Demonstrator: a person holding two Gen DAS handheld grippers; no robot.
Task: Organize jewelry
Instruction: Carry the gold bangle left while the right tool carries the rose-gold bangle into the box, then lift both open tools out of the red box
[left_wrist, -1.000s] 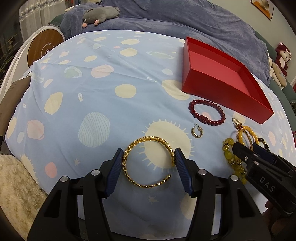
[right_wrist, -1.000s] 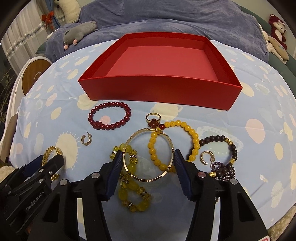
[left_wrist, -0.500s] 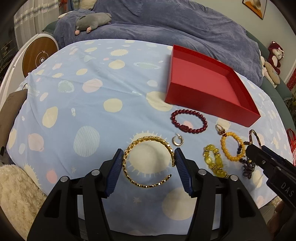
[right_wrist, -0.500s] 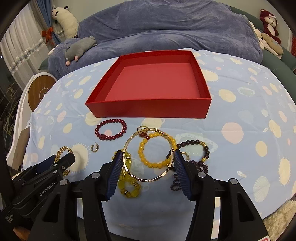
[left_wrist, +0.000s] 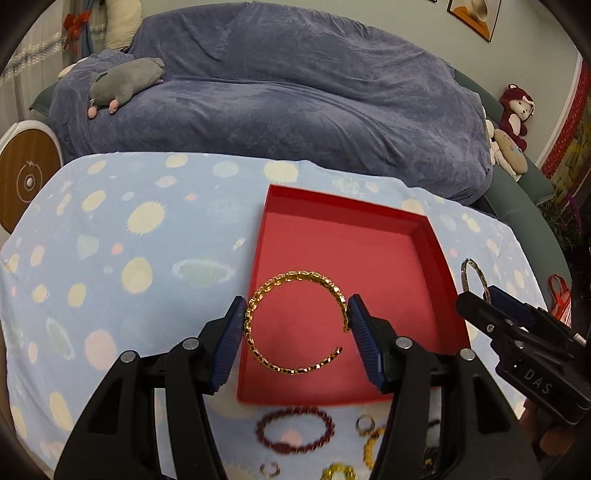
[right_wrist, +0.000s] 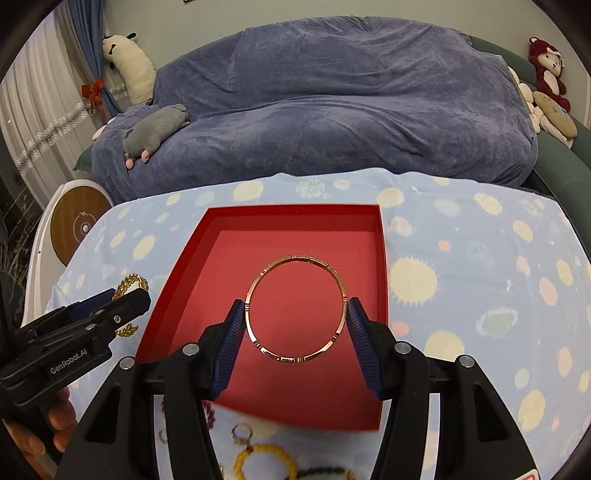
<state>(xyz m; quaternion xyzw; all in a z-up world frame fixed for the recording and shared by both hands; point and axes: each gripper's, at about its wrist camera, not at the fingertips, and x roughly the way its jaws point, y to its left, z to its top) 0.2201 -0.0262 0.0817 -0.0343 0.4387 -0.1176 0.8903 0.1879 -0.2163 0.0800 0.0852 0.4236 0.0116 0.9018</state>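
In the left wrist view, the left gripper (left_wrist: 297, 317) clamps an open gold chain bangle (left_wrist: 295, 326) between its blue pads, held above the red box (left_wrist: 424, 236), which sits on the spotted blue cloth (left_wrist: 110, 240); a dark red bead bracelet (left_wrist: 295, 430) lies on the cloth just off the box's near edge. In the right wrist view, the right gripper (right_wrist: 295, 319) grips a thin rose-gold bangle (right_wrist: 296, 307) across its width, over the same box's floor, and a yellow bead bracelet (right_wrist: 266, 461) lies near the cloth's near edge.
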